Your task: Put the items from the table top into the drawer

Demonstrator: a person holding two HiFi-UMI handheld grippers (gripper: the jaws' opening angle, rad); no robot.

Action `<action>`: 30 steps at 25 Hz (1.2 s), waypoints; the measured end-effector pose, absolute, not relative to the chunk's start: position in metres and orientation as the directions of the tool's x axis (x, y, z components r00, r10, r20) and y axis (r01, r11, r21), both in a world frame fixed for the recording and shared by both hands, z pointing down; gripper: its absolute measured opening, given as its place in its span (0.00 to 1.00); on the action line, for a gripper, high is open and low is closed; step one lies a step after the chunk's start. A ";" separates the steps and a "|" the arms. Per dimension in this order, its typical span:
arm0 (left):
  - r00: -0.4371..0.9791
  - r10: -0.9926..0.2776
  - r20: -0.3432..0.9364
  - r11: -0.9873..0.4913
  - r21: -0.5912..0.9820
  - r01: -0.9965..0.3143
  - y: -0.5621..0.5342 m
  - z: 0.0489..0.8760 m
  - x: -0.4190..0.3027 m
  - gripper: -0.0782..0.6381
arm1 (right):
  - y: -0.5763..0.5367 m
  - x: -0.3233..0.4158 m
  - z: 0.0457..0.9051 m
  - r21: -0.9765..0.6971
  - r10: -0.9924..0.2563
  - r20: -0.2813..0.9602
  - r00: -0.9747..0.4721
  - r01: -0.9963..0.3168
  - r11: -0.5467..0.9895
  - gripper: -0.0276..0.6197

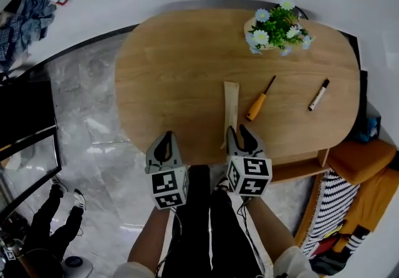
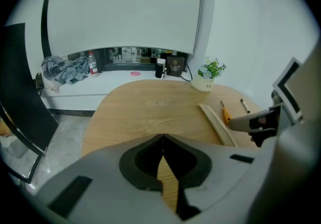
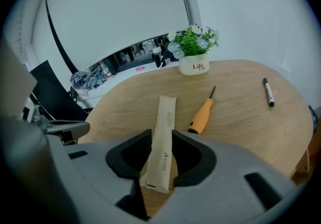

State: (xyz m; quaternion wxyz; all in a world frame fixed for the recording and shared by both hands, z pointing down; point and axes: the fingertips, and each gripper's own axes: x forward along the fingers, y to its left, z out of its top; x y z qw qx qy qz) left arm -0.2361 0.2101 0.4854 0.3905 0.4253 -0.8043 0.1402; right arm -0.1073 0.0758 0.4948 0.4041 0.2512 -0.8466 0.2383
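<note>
The oval wooden desk carries everything. At its near edge two bare forearms hold the grippers side by side, both tilted steeply down towards the wood. The left gripper has its fingers closed tip to tip with nothing between them. The right gripper has its fingers parted, one on each side of the paper sleeve, not clamping it. At the far right stands a white flower pot printed "Life", with blue and white daisies. The sleeve is long, flat and tan; it lies near the desk's middle, its near end between the right fingers, its dark print too small to read. Right of it lies an orange-handled screwdriver, and farther right a black-capped marker.
</note>
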 end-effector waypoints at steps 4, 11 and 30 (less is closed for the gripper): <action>-0.325 -0.568 0.756 0.587 0.095 -0.804 0.213 0.496 -0.240 0.12 | 0.076 -0.116 0.510 -0.179 -0.222 0.822 -0.525 -0.608 0.773 0.28; -0.313 -0.557 0.769 0.579 0.090 -0.810 0.218 0.508 -0.244 0.12 | 0.075 -0.119 0.532 -0.156 -0.207 0.852 -0.482 -0.610 0.777 0.31; -0.272 -0.566 0.778 0.549 0.110 -0.829 0.216 0.507 -0.227 0.12 | 0.072 -0.119 0.527 -0.117 -0.230 0.857 -0.461 -0.610 0.784 0.12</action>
